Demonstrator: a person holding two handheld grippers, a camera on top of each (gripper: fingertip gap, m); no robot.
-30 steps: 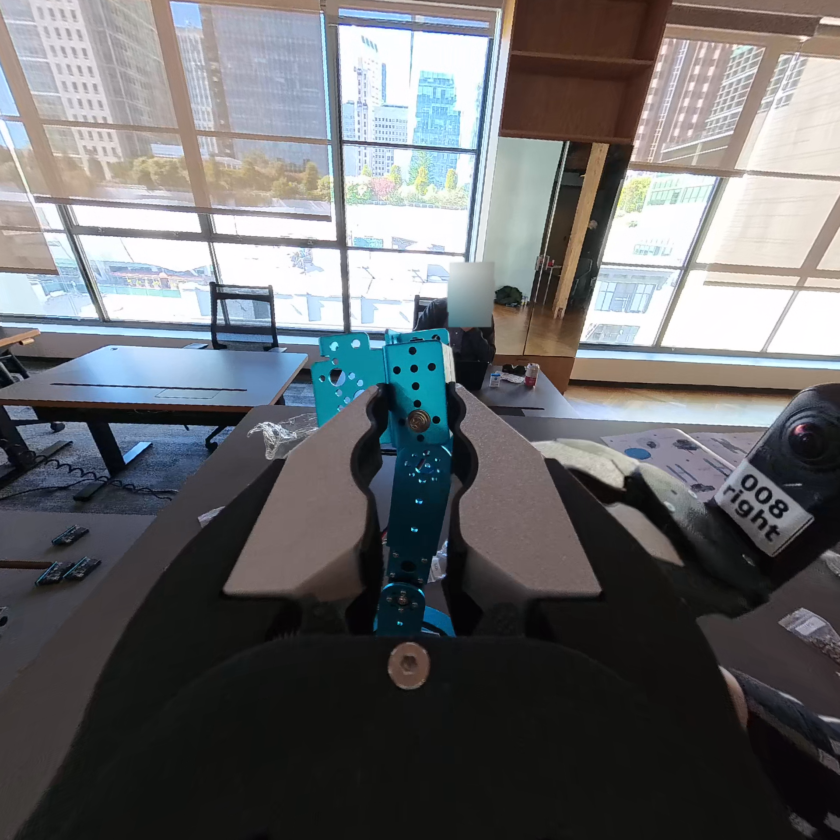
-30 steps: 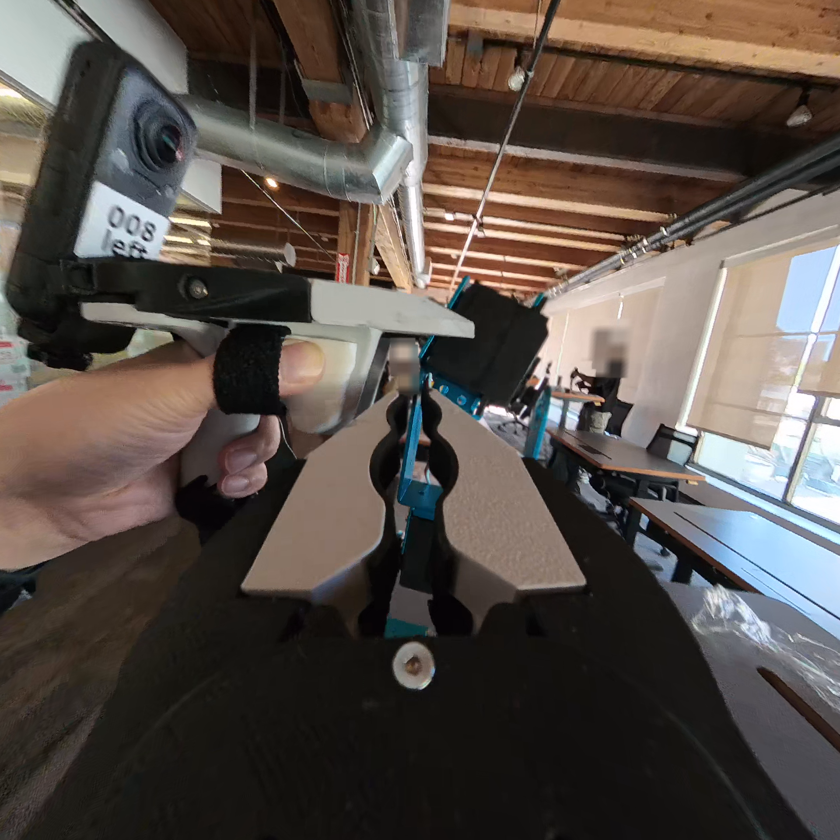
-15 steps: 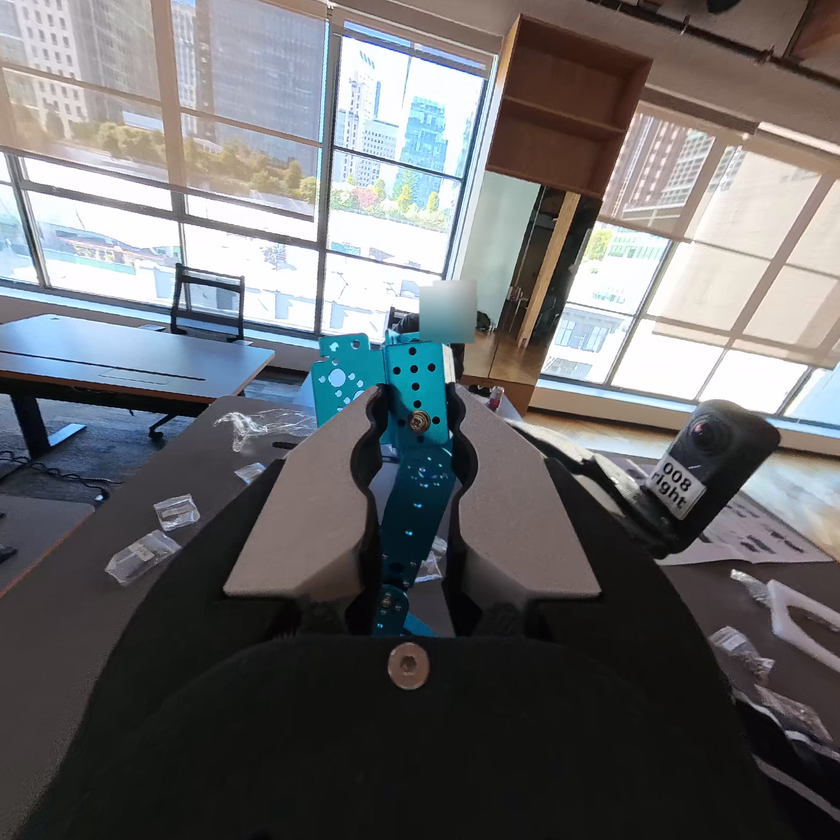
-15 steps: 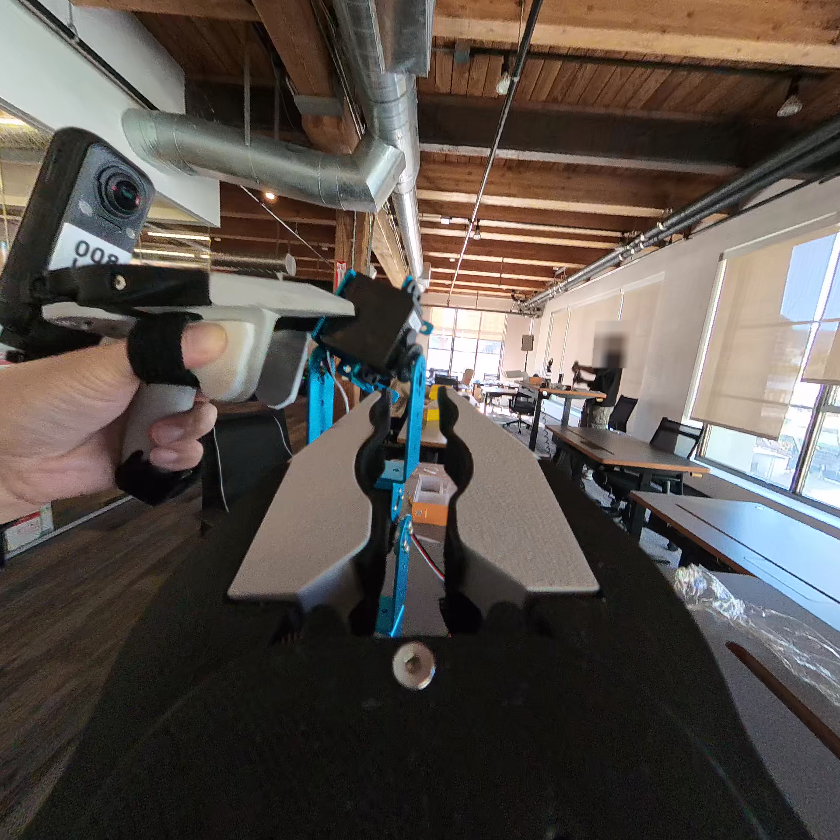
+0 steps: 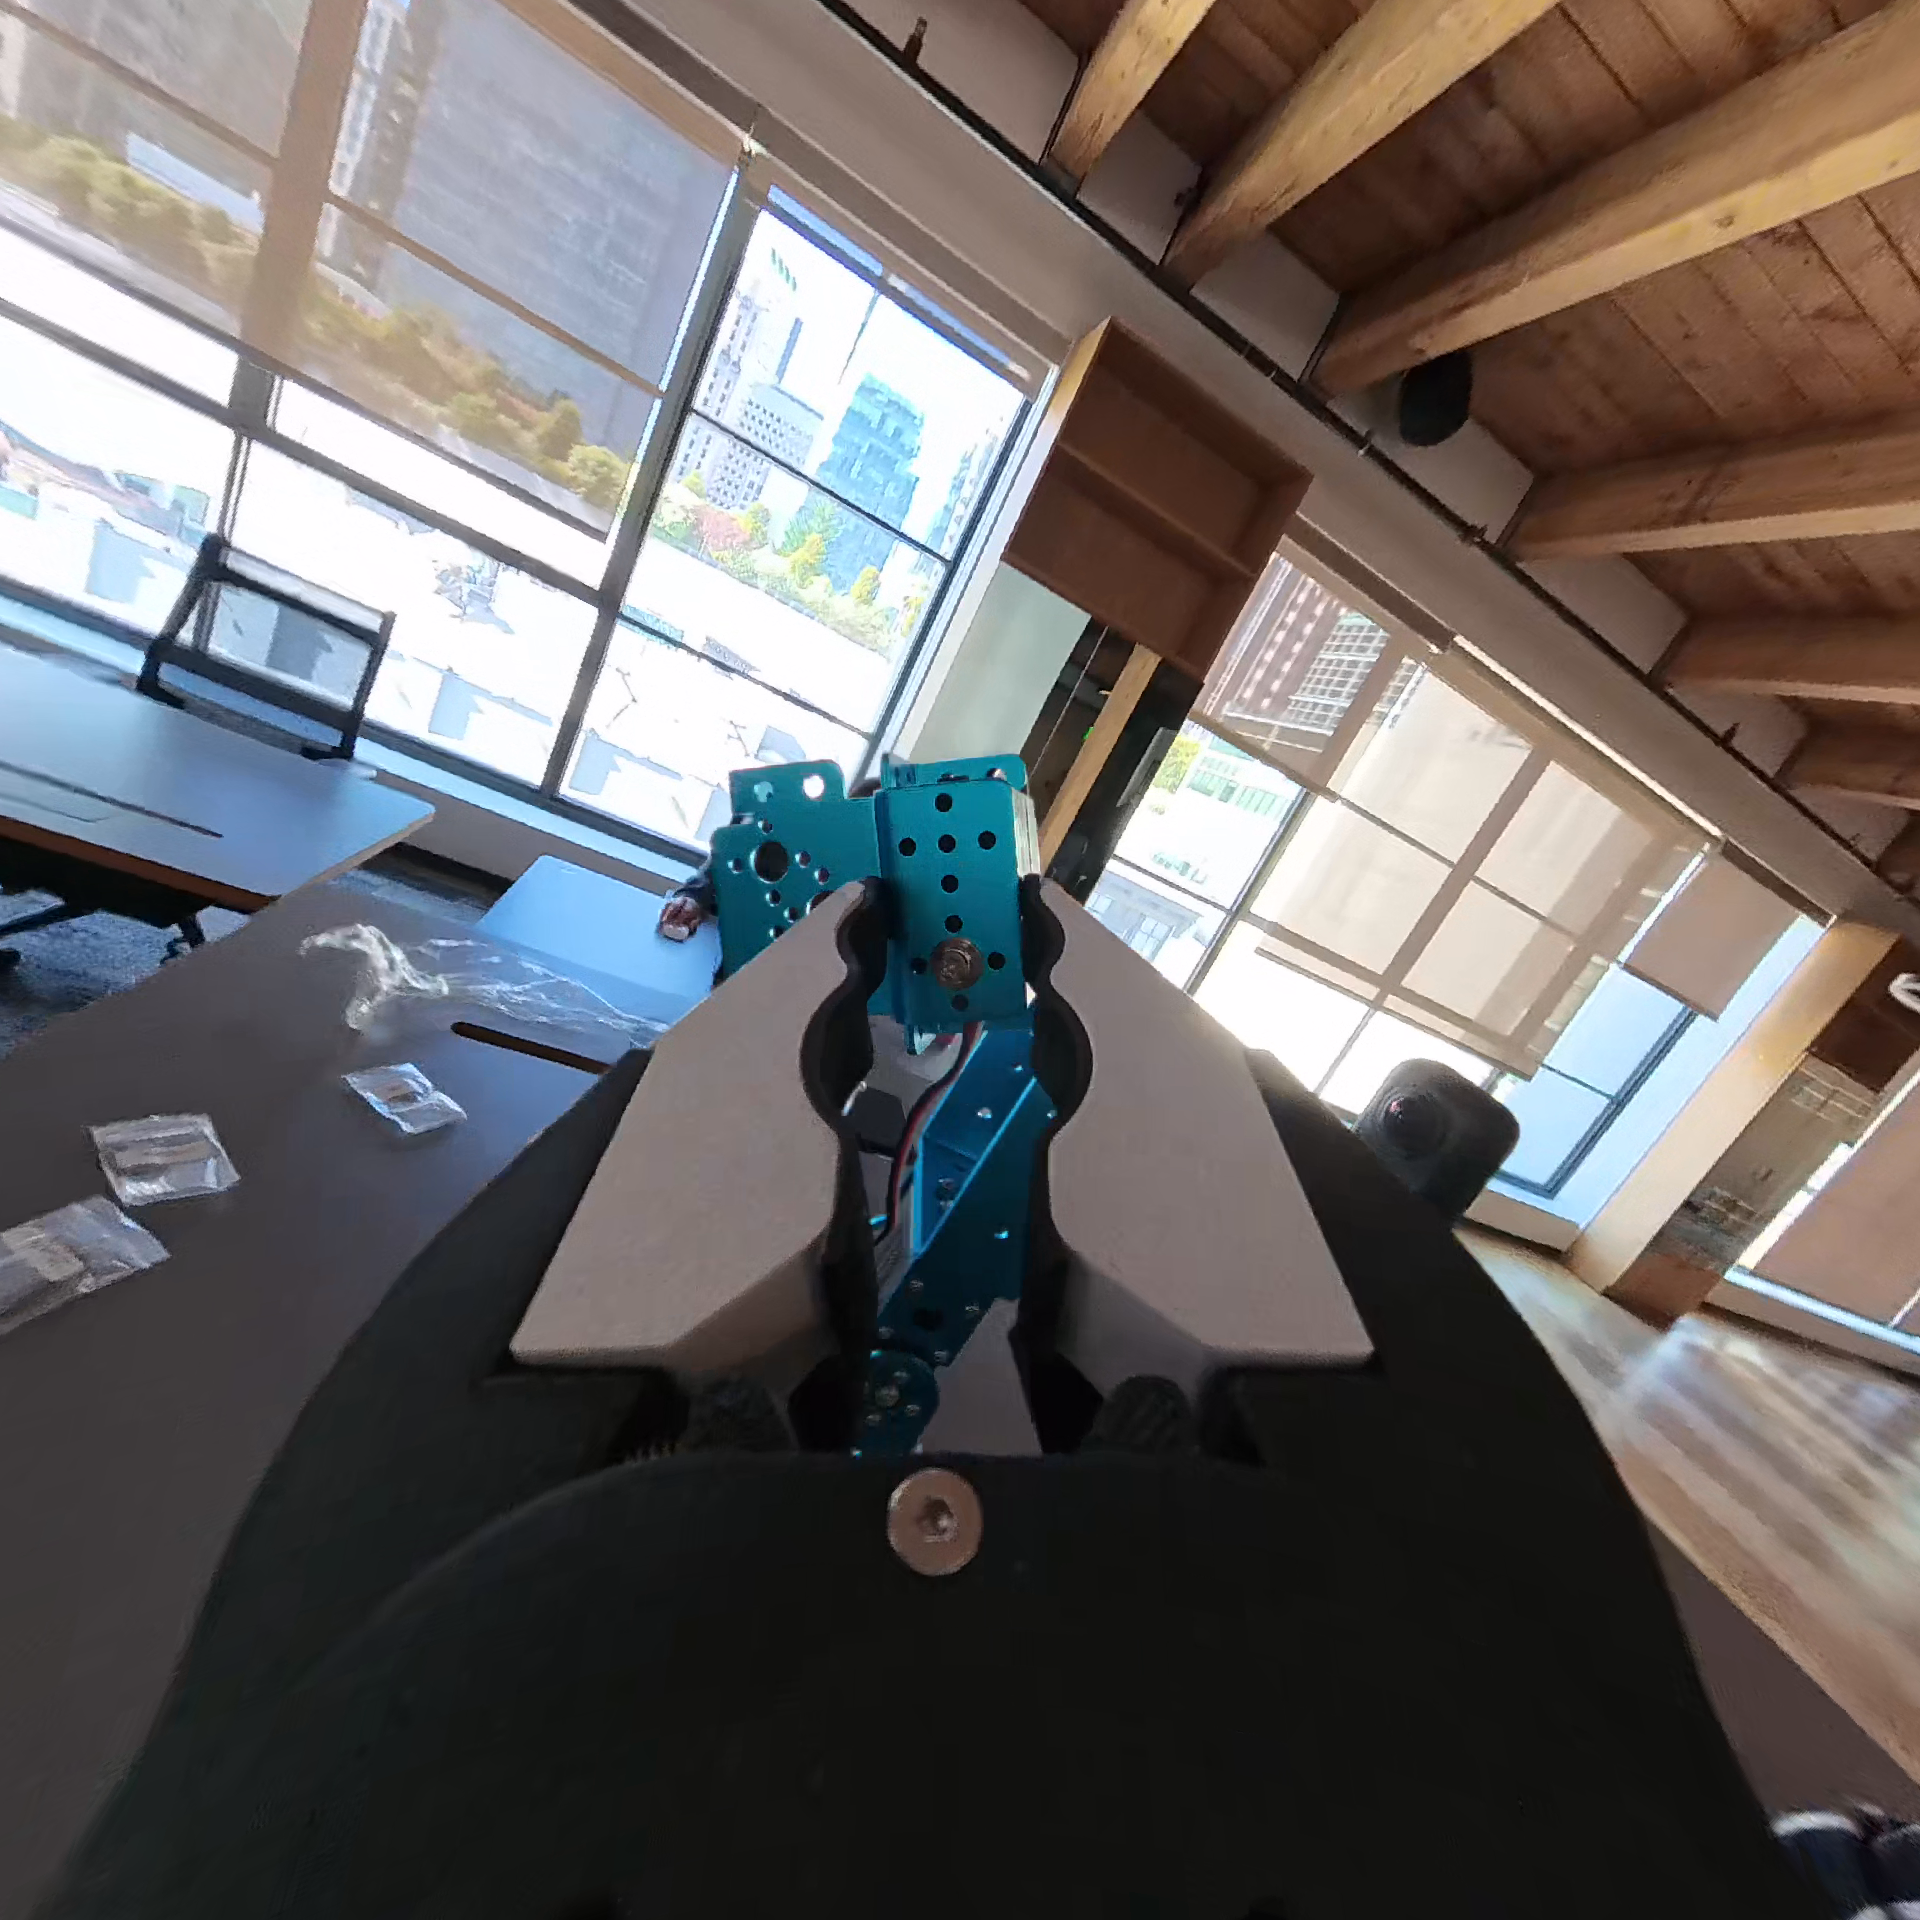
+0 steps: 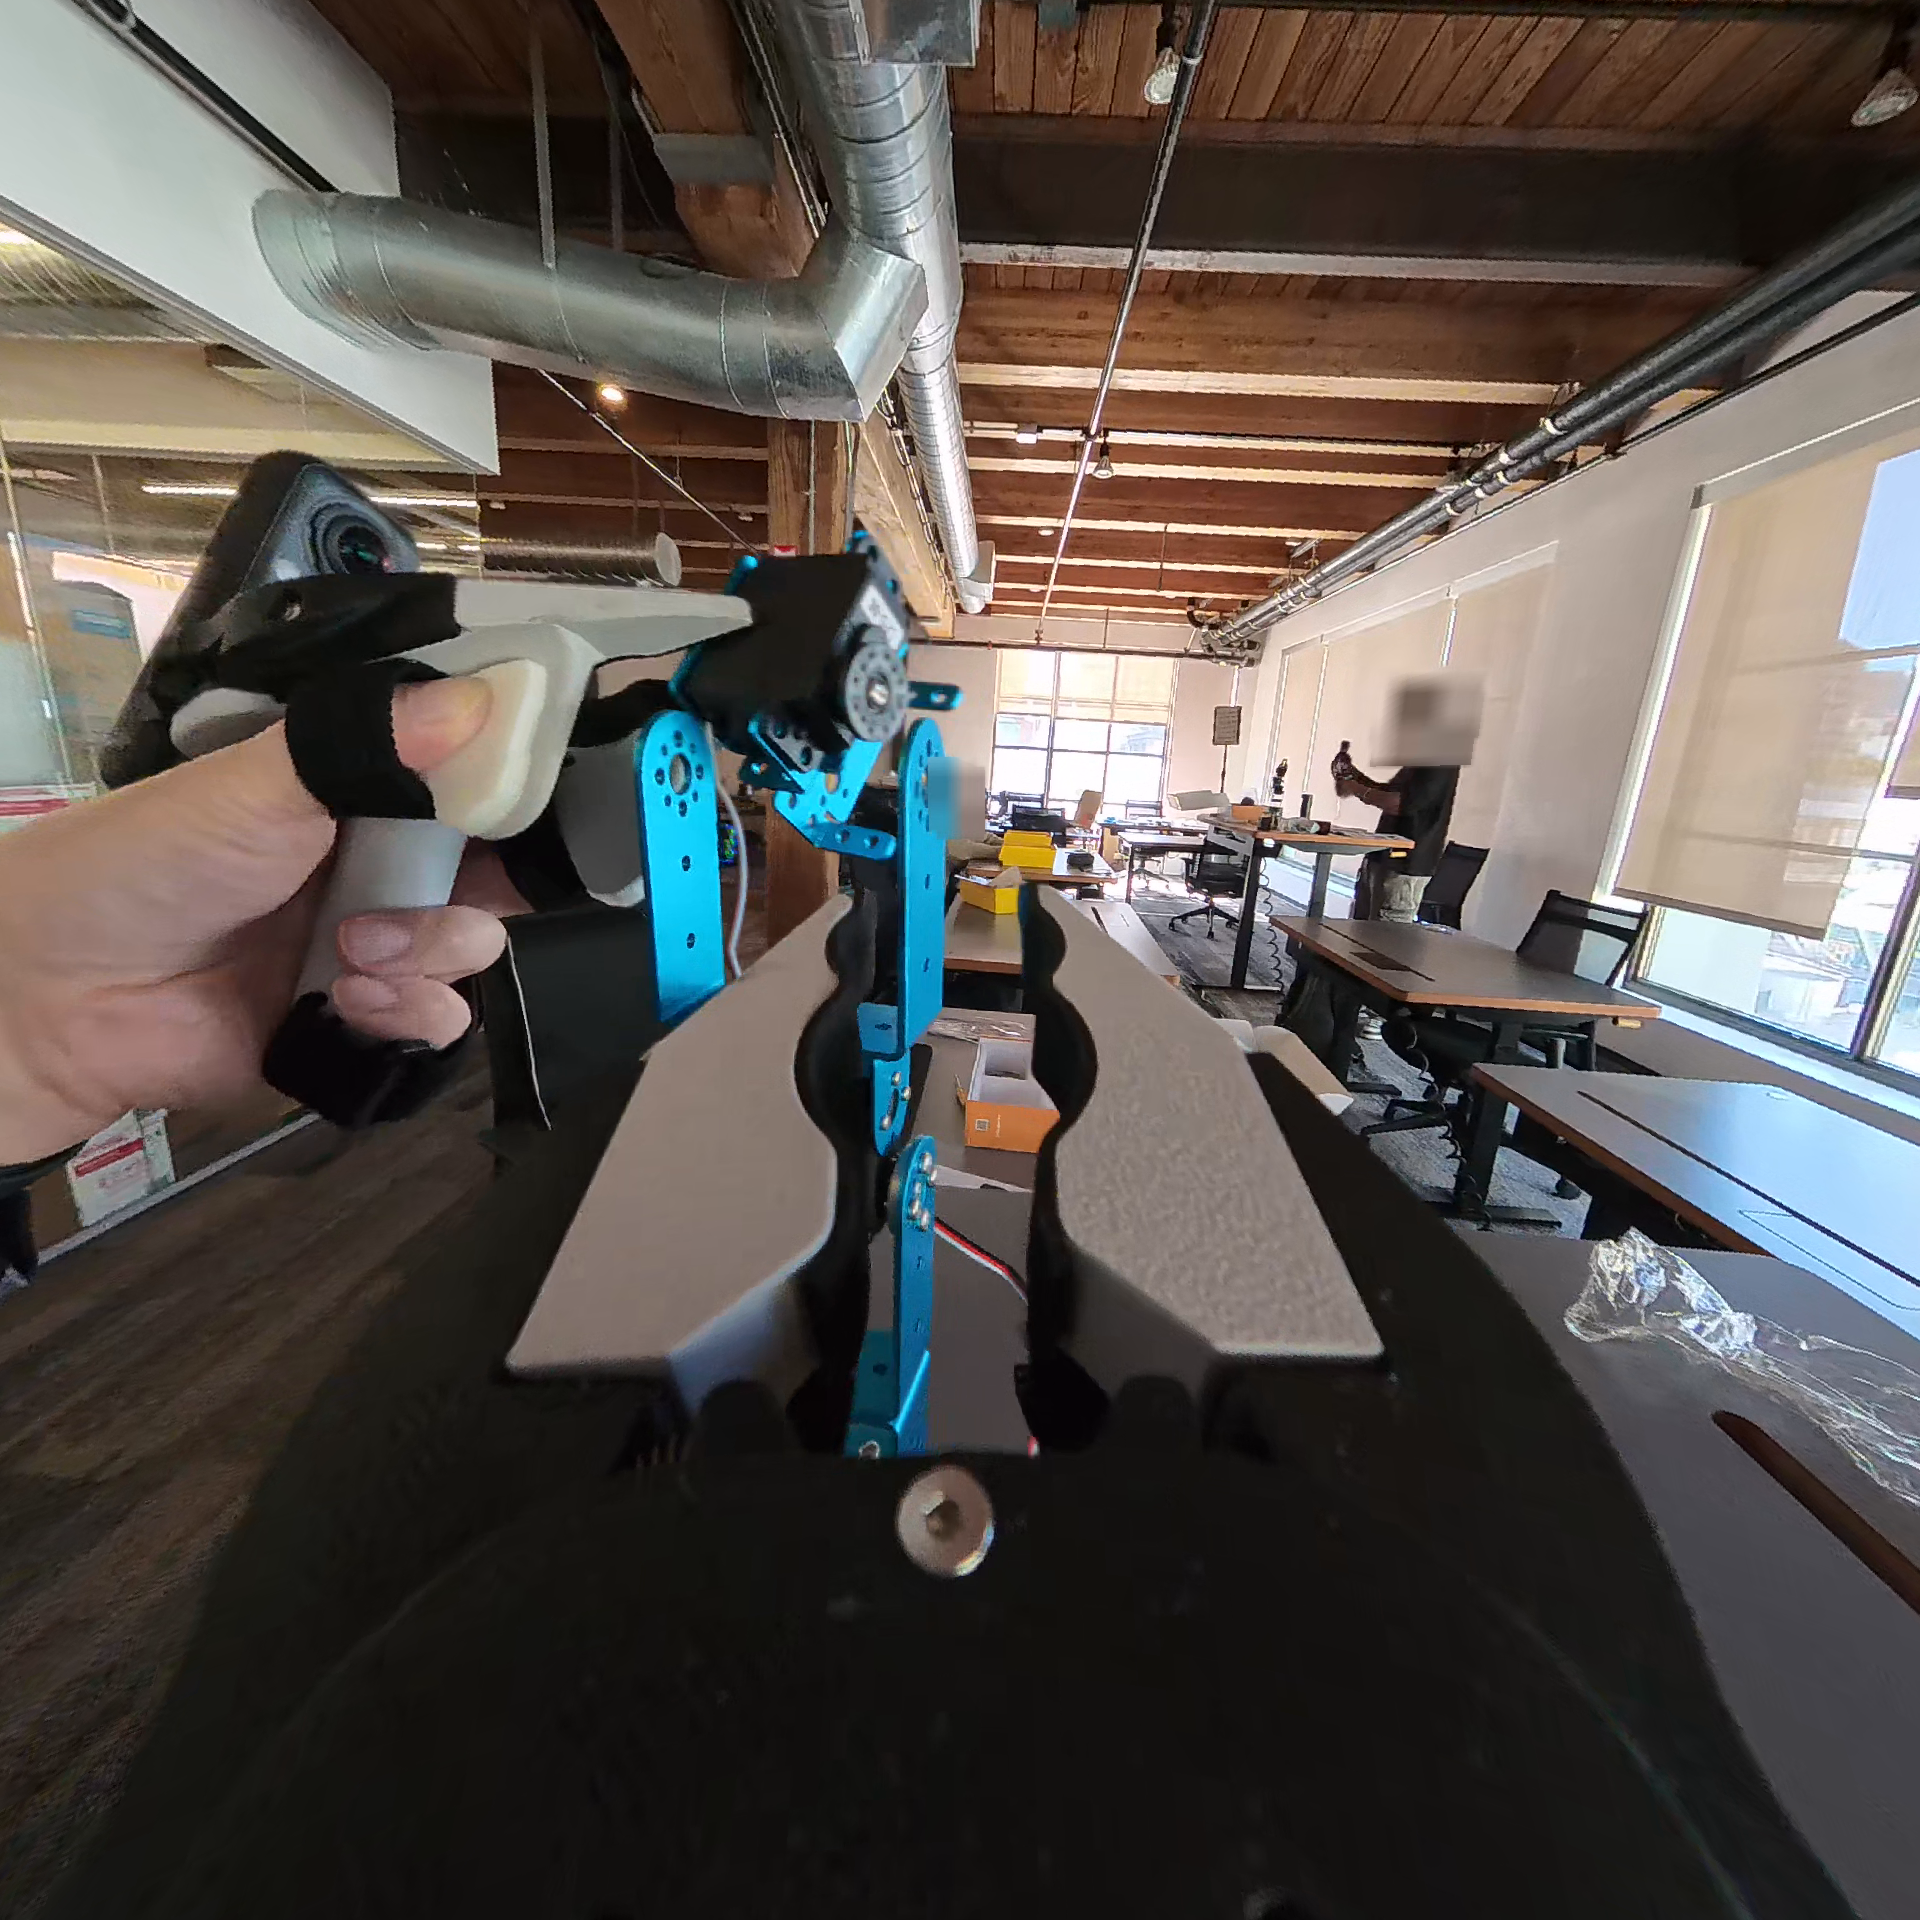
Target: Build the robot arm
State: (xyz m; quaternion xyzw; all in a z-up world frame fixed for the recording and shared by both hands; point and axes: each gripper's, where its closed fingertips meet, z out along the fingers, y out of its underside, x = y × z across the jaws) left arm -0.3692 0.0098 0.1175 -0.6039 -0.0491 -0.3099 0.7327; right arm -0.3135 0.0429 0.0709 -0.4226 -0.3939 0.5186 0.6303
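Note:
My left gripper (image 5: 943, 906) is shut on the perforated blue head (image 5: 948, 862) of a blue metal bracket assembly, held up in the air. A lower blue arm (image 5: 961, 1195) with red and black wires hangs down between the fingers. In the right wrist view a hand (image 6: 156, 883) holds the left gripper (image 6: 717, 623), which clamps the assembly's black servo (image 6: 821, 644). My right gripper (image 6: 940, 906) is open. A blue strip (image 6: 920, 966) of the same assembly runs down between its fingers, close to the left pad. The right gripper's camera (image 5: 1434, 1132) shows low on the right.
A dark table (image 5: 260, 1039) below holds small clear bags (image 5: 161, 1153) and crumpled plastic wrap (image 5: 468, 971), which also shows in the right wrist view (image 6: 1725, 1340). An orange box (image 6: 1003, 1107) lies ahead. Desks (image 6: 1455, 977), chairs and a standing person (image 6: 1403, 821) are farther off. Tip to tip, the grippers are about 9 centimeters apart.
My right gripper's jaws have spread apart from the blue strip. My left gripper has tilted upward with the assembly and moved farther from the right gripper.

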